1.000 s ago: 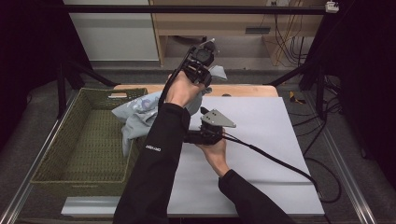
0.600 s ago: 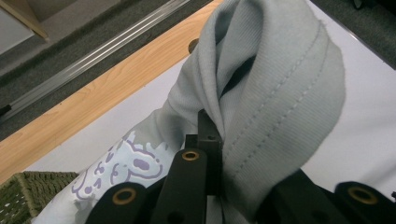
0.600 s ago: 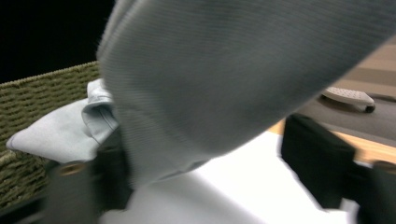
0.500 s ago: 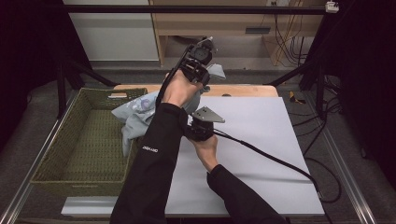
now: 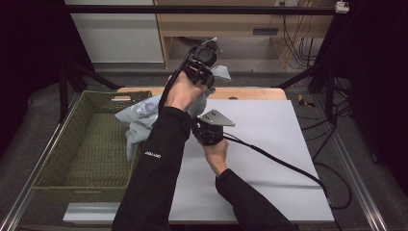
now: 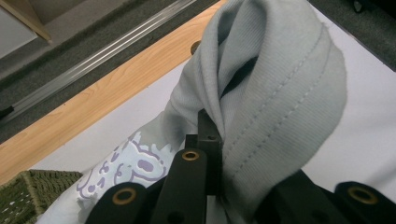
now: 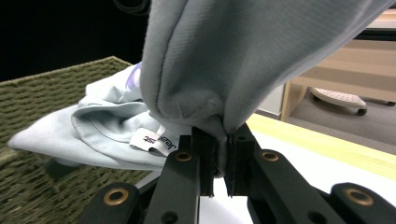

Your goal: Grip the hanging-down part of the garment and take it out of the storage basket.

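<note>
A pale blue-grey garment [image 5: 137, 118] with a purple print hangs between both grippers and trails over the basket's rim. My left gripper [image 5: 207, 76] is raised above the table's far edge, shut on a stitched hem of the garment [image 6: 280, 93]; its jaws [image 6: 212, 144] are half wrapped in cloth. Lower and nearer, my right gripper [image 5: 201, 127] sits under its grey plate, partly behind the left forearm. In the right gripper view its jaws [image 7: 219, 156] are shut on a fold of the garment [image 7: 224, 56], with a white label [image 7: 152, 140] just left of them.
A green woven basket [image 5: 86, 144] stands at the left of the white table top [image 5: 269, 139]. The wooden strip [image 5: 250, 93] runs along the far edge. A black cable [image 5: 279, 161] trails from the right gripper across the table to the right.
My right gripper has shifted slightly left and away from me, closer under the left forearm. The left gripper stays raised with the garment in it.
</note>
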Motion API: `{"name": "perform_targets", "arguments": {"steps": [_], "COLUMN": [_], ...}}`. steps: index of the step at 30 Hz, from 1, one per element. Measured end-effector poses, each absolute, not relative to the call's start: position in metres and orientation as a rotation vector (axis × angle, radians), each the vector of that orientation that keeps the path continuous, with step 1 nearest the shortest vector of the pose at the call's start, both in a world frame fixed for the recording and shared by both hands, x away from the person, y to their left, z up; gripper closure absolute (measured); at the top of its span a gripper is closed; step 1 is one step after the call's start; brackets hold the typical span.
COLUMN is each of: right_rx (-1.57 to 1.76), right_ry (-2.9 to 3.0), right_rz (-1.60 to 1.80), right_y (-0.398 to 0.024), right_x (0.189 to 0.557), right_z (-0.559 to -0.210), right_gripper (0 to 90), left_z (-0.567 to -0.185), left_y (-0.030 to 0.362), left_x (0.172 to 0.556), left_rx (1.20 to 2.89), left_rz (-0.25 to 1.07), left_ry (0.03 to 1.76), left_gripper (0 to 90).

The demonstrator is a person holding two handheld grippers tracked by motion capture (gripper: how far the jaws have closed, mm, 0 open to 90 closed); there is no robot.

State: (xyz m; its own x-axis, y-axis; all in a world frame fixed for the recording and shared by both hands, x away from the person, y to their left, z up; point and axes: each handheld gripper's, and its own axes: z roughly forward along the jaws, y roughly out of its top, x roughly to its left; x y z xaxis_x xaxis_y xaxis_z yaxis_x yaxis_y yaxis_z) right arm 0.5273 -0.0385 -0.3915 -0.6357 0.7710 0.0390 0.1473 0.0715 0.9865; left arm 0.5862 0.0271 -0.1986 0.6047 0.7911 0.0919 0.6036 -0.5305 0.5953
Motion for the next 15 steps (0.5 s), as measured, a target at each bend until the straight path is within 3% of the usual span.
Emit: {"name": "perform_targets", "arguments": {"steps": [15], "right_rx": [0.815], "right_ry": [1.827], "right_rz": [1.571], "right_y": [-0.085], "right_x": [0.491], "right_z": [-0.375], "right_gripper": [85.1], "left_z": [-0.193], "left_y": [0.026], "left_x": [0.579], "left_rx": [2.313], "left_rz": [0.512], "left_ry": [1.094], "left_gripper": [84.5]}}
